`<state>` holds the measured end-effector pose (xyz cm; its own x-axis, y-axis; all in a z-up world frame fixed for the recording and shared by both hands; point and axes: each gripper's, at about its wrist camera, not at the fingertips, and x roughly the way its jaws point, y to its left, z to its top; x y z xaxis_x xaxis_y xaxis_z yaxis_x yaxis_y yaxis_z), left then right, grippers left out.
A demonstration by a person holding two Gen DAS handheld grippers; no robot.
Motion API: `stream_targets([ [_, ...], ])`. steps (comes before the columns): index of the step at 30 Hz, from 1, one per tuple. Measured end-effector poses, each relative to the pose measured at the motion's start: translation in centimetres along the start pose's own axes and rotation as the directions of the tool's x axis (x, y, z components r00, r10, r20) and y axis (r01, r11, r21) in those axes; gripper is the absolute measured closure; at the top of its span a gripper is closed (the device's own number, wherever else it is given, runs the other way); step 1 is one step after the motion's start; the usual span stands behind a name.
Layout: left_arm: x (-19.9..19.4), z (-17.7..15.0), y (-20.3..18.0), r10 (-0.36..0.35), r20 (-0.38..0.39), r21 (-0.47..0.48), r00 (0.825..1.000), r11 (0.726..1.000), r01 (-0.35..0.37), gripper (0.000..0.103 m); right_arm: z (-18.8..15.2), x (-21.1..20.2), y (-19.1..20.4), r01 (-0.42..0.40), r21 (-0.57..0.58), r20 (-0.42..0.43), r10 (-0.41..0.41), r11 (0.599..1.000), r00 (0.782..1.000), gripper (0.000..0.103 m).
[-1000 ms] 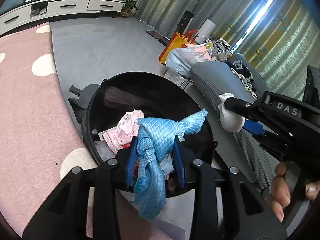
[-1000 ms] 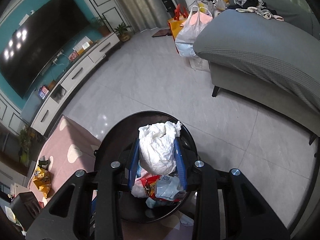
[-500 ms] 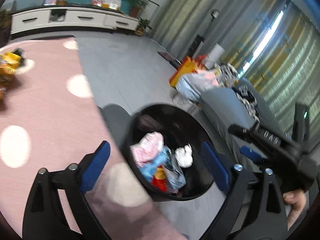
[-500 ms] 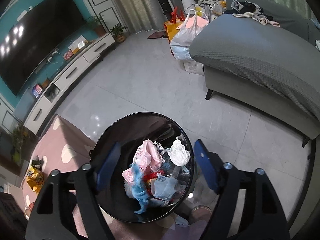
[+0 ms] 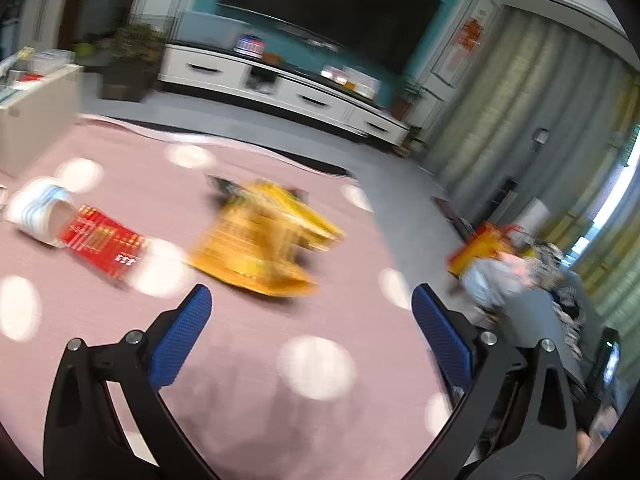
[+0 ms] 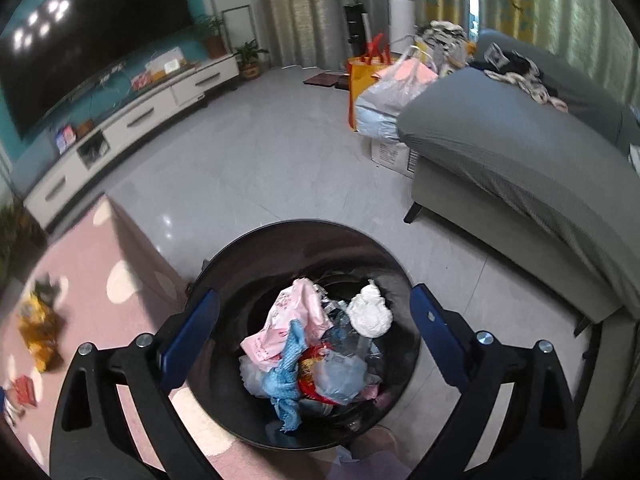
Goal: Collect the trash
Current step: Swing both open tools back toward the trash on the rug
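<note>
My left gripper (image 5: 311, 294) hangs over the pink dotted rug (image 5: 280, 400), its jaws opening and nothing between them. Just beyond it lies a blurred yellow snack bag (image 5: 260, 248), and further left a red packet (image 5: 102, 242) beside a tipped white cup with blue stripes (image 5: 38, 210). Above the black bin (image 6: 304, 226) my right gripper (image 6: 315, 294) has its jaws opening, empty too. Inside the bin lie a white paper wad (image 6: 370, 314), a blue cloth (image 6: 286, 380), a pink bag (image 6: 296, 312) and other wrappers. The right wrist view also catches the yellow bag (image 6: 38, 330) on the rug at far left.
A grey sofa (image 6: 520, 152) with clothes on it stands right of the bin, with an orange bag (image 6: 366, 76) and a plastic sack (image 6: 392, 96) at its end. A white TV cabinet (image 5: 280, 88) lines the far wall. A pale cabinet (image 5: 36, 120) borders the rug's left.
Both grippers let go: the blue cloth and the white wad dropped into the bin. The left gripper then swung away from the bin to face the rug and its litter.
</note>
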<state>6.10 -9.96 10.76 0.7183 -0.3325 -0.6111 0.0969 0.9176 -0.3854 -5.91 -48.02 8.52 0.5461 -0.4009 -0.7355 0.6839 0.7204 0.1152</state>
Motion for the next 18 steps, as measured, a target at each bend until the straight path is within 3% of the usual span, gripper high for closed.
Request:
stream_targets([
  [3,-0.8,2.0,4.2,0.112,0.027,-0.013,0.993,0.994,-0.112,0.003,-0.5,-0.3,2.5,0.012,-0.087,0.025,-0.01,0.996,1.0,0.009],
  [7,-1.5,4.8,8.4,0.2,0.048,-0.026,0.979,0.98,-0.199,0.003,-1.2,-0.6,5.2,0.015,-0.141,0.048,-0.009,0.99,0.999,0.009],
  [10,-1.6,5.7,11.1,0.251,0.077,-0.054,0.965,0.967,-0.247,0.003,-1.4,-1.0,8.0,-0.073,-0.154,0.032,0.079,0.985,0.996,0.009],
  [12,-1.0,5.5,13.7,0.295,0.056,-0.09,0.954,0.953,-0.29,0.003,-1.7,-0.9,10.3,-0.133,-0.177,-0.006,0.134,0.975,0.991,0.009],
  [14,-0.3,5.4,15.8,0.292,0.035,-0.123,0.956,0.95,-0.286,0.003,-2.1,-0.8,13.1,-0.214,-0.194,-0.045,0.209,0.957,0.977,0.009],
  [16,0.2,5.5,17.6,0.307,-0.005,-0.15,0.952,0.941,-0.304,0.003,-2.9,-0.5,16.6,-0.334,-0.2,-0.102,0.32,0.921,0.942,0.009],
  [18,0.4,5.3,18.5,0.289,0.013,-0.175,0.957,0.943,-0.283,0.003,-3.6,-0.4,19.8,-0.425,-0.203,-0.165,0.397,0.882,0.903,0.009],
])
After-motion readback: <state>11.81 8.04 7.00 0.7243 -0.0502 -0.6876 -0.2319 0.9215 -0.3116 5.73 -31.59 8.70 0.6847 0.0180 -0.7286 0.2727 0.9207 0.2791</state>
